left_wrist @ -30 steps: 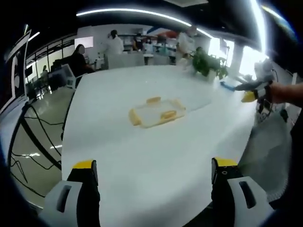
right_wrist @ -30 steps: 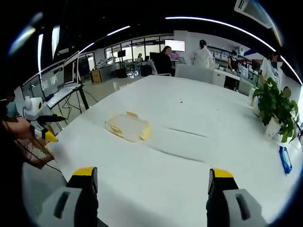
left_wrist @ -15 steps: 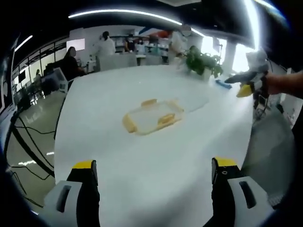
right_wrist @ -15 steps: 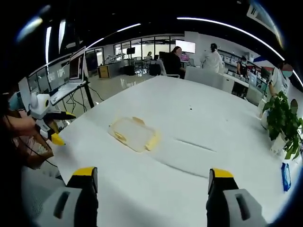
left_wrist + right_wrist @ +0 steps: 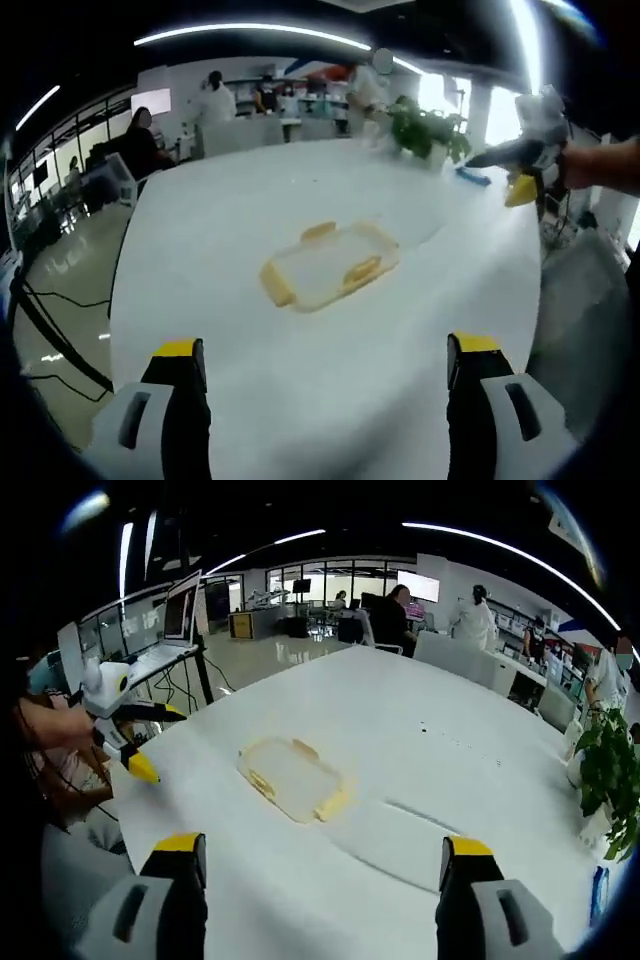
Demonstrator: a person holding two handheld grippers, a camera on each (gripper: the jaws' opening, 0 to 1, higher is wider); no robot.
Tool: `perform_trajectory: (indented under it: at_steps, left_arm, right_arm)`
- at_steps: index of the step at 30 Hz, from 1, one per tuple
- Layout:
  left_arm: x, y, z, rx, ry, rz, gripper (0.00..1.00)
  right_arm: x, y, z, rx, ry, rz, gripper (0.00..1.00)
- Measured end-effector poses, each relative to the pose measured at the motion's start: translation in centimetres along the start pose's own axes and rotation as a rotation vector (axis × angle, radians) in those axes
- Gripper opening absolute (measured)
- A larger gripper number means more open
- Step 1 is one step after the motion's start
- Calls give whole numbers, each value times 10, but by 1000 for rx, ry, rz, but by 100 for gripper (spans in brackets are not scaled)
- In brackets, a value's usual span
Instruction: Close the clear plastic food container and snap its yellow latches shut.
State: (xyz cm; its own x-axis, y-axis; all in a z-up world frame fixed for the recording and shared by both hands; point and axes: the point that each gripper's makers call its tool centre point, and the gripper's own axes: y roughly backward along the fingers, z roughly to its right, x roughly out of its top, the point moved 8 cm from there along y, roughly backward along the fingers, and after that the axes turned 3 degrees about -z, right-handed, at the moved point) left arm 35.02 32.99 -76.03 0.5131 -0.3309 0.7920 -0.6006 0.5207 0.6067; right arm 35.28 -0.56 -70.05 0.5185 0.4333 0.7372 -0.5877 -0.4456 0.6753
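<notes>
A clear plastic food container (image 5: 330, 265) with yellow latches (image 5: 277, 285) lies flat in the middle of a white table (image 5: 230, 210). In the right gripper view the container (image 5: 293, 778) sits left of centre, and a faint clear flat shape (image 5: 400, 842) lies just beside it. My left gripper (image 5: 326, 350) is open and empty, well short of the container. My right gripper (image 5: 320, 845) is likewise open and empty at a distance. A hand holds the right gripper (image 5: 520, 170) over the table's right edge; the left gripper (image 5: 125, 735) hangs off the table's left edge.
A potted plant (image 5: 430, 130) and a small blue object (image 5: 475, 178) stand at the table's far end. Several people sit and stand at desks behind. A laptop (image 5: 185, 605) sits on a side desk. The table edge (image 5: 120, 300) drops to the floor on the left.
Both cameras have come nearer to the container, which looks larger in both views and has not shifted on the table. The jaws of both grippers stay wide apart.
</notes>
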Motion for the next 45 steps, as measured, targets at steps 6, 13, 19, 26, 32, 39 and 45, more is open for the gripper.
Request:
perform_trajectory:
  at_steps: [6, 13, 19, 26, 32, 39, 45]
  left_arm:
    - [4, -7, -3, -14, -40, -35, 96]
    - [7, -16, -3, -43, -85, -84, 98]
    - [10, -26, -11, -65, -143, -121, 99]
    - [6, -38, -25, -61, -184, -180, 99]
    - [6, -45, -33, -80, -182, -194, 98]
    - [8, -55, -43, -101, -207, -218, 97]
    - [11, -68, -47, -142, -274, -240, 94]
  right_arm:
    - [6, -9, 8, 31, 92, -8, 96]
    - [7, -22, 17, 82, 165, -29, 94]
    - [7, -39, 23, 129, 253, -43, 93]
    - [6, -61, 26, 178, 345, -63, 93]
    - [10, -73, 25, 219, 388, -66, 93]
    - [10, -92, 27, 292, 403, -88, 90]
    - [11, -107, 29, 299, 491, -120, 88]
